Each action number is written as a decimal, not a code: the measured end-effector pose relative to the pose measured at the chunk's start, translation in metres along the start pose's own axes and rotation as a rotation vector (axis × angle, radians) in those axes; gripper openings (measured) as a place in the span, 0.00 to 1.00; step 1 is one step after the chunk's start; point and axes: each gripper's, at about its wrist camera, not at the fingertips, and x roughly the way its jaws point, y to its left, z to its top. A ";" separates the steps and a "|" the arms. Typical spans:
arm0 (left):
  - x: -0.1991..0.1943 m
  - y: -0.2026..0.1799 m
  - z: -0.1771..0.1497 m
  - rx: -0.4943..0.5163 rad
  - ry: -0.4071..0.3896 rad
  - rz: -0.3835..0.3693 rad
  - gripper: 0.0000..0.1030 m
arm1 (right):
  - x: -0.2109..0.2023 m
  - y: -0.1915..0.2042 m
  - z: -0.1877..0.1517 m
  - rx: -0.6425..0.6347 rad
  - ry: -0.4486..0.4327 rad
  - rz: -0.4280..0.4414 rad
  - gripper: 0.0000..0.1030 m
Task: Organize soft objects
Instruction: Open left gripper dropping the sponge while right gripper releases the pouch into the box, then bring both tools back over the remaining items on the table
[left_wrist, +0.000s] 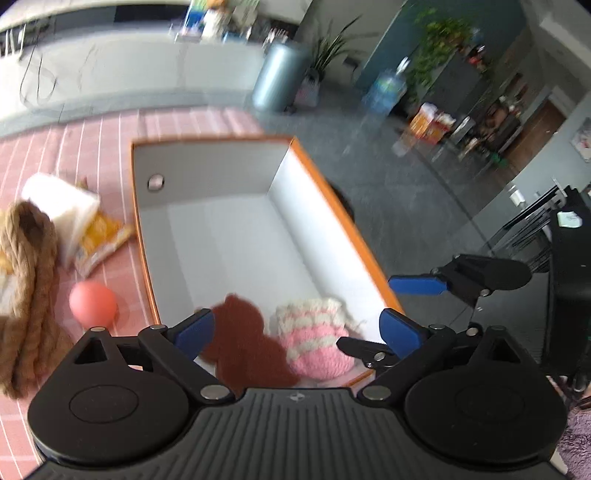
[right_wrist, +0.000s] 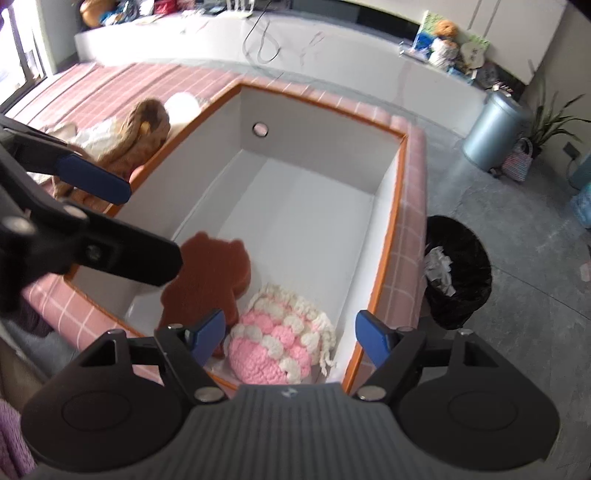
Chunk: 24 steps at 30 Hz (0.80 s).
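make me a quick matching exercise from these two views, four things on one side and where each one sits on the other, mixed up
Things:
1. pink and white knitted piece
2. brown bear-shaped piece
3. pink ball
4. black waste bin

Places:
A. on the pink checked cover, outside the box
B. on the grey floor beside the bed
C. inside the white box, near corner, by the orange-edged side wall
D. inside the white box, just beside the knitted piece

Pairs: 1-C, 2-D, 3-A, 4-B
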 end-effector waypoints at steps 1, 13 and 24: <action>-0.005 -0.001 0.000 0.016 -0.022 0.003 1.00 | -0.003 0.001 0.000 0.008 -0.015 -0.012 0.75; -0.069 0.011 -0.020 0.162 -0.260 0.119 0.98 | -0.044 0.048 -0.003 0.173 -0.314 -0.034 0.75; -0.121 0.082 -0.068 0.085 -0.333 0.208 0.86 | -0.045 0.137 -0.009 0.195 -0.458 -0.066 0.69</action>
